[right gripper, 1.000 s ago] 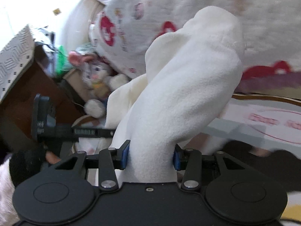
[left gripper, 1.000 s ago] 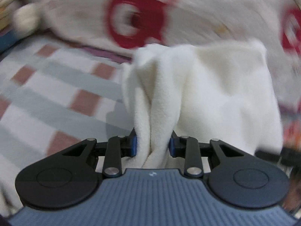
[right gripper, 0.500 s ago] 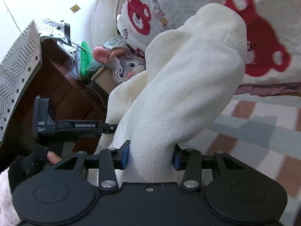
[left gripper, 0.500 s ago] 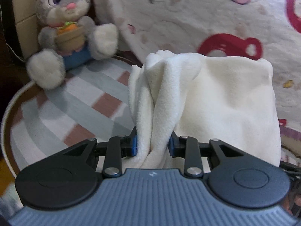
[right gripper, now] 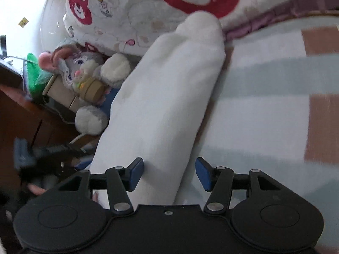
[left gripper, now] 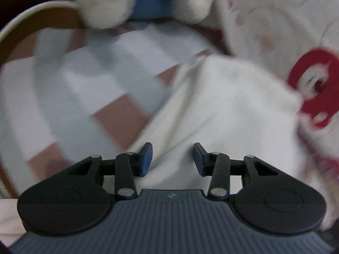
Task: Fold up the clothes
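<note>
A cream fleece garment (left gripper: 222, 114) lies on the checked bed cover (left gripper: 84, 80), spreading from between my left gripper's fingers toward the right. My left gripper (left gripper: 172, 158) is open, its blue pads apart, with the fleece loose between them. In the right wrist view the same garment (right gripper: 165, 105) lies as a long folded band running up from my right gripper (right gripper: 169, 174), which is open around it. The left gripper shows blurred at the left edge of that view (right gripper: 42, 160).
A grey plush rabbit (right gripper: 89, 80) sits by the bed's head beside a wooden bedside cabinet (right gripper: 21, 114). A white quilt with red bears (right gripper: 169, 2) is heaped along the far side. The checked bed cover (right gripper: 275, 97) extends to the right.
Both grippers have opened and let go of the fleece. The garment has dropped from hanging in the air onto the bed cover. Both views have tipped downward.
</note>
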A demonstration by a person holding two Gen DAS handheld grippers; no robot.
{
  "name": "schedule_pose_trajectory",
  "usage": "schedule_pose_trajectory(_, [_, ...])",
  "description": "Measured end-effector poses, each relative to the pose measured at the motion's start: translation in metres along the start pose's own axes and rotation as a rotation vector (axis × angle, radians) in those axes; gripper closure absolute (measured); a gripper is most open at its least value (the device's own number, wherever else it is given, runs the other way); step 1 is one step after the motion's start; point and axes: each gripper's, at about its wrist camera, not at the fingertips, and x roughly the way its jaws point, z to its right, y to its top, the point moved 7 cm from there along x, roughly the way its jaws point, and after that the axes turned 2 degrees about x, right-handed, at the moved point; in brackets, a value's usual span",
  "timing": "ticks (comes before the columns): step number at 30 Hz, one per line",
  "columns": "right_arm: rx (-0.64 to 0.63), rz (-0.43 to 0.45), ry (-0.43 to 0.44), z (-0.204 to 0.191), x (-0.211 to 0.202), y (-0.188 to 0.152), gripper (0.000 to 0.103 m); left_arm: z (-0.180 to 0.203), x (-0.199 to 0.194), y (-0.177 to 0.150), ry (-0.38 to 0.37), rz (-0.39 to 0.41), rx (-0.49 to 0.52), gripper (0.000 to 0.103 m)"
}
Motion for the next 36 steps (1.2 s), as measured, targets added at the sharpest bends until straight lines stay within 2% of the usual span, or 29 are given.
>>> schedule_pose_trajectory(2, [-0.009, -0.019, 0.014, -0.004, -0.004, -0.009, 0.042, -0.011, -0.01, -0.004, -0.027, 0.021, -0.033, 0.062])
schedule_pose_trajectory(4, [-0.05, -0.046, 0.002, -0.009, -0.006, -0.016, 0.042, -0.018, -0.023, -0.001, -0.019, 0.039, -0.075, 0.06])
schedule_pose_trajectory(7, [-0.109, -0.058, -0.021, -0.015, -0.012, -0.024, 0.042, -0.017, -0.039, 0.001, -0.023, 0.073, -0.071, 0.05])
schedule_pose_trajectory(11, [-0.079, -0.061, -0.018, -0.018, -0.008, -0.027, 0.036, -0.017, -0.043, -0.013, -0.066, 0.036, -0.132, 0.037])
schedule_pose_trajectory(17, [-0.056, -0.052, -0.004, -0.016, -0.01, -0.04, 0.033, -0.031, -0.033, -0.047, -0.048, -0.022, -0.204, 0.035])
schedule_pose_trajectory(20, [-0.047, -0.058, 0.009, -0.017, -0.012, -0.044, 0.033, -0.029, -0.025, -0.044, -0.052, -0.025, -0.184, 0.037])
schedule_pose_trajectory(22, [-0.099, -0.078, 0.001, -0.021, -0.012, -0.051, 0.033, -0.027, -0.02, -0.041, -0.057, -0.025, -0.165, 0.037])
schedule_pose_trajectory(26, [-0.341, -0.111, -0.088, -0.041, -0.003, -0.067, 0.033, -0.021, -0.01, -0.033, -0.067, -0.024, -0.127, 0.035])
schedule_pose_trajectory(27, [-0.383, -0.1, -0.136, -0.042, 0.001, -0.068, 0.032, -0.02, -0.007, -0.032, -0.069, -0.024, -0.117, 0.035])
schedule_pose_trajectory(28, [-0.426, -0.089, -0.184, -0.044, 0.005, -0.069, 0.032, -0.019, -0.005, -0.03, -0.071, -0.024, -0.107, 0.042])
schedule_pose_trajectory(29, [-0.466, -0.078, -0.231, -0.045, 0.01, -0.07, 0.032, -0.017, -0.002, -0.028, -0.074, -0.024, -0.098, 0.043])
schedule_pose_trajectory(30, [-0.459, -0.057, -0.248, -0.044, 0.014, -0.068, 0.031, -0.016, 0.0, -0.026, -0.076, -0.024, -0.088, 0.058])
schedule_pose_trajectory(31, [-0.452, -0.035, -0.264, -0.043, 0.017, -0.066, 0.031, -0.015, 0.003, -0.024, -0.079, -0.023, -0.079, 0.064])
schedule_pose_trajectory(32, [-0.436, -0.021, -0.254, -0.045, 0.02, -0.066, 0.034, -0.014, 0.005, -0.022, -0.081, -0.023, -0.069, 0.067])
schedule_pose_trajectory(33, [-0.422, -0.01, -0.237, -0.047, 0.022, -0.066, 0.059, -0.01, 0.005, -0.017, -0.078, -0.02, -0.049, 0.07])
schedule_pose_trajectory(34, [-0.404, -0.018, -0.197, -0.052, 0.025, -0.067, 0.067, -0.006, 0.0, -0.008, -0.076, 0.009, -0.017, 0.072])
schedule_pose_trajectory(36, [-0.4, 0.02, -0.188, -0.066, 0.025, -0.065, 0.071, 0.0, -0.015, 0.009, -0.081, 0.106, 0.039, 0.073])
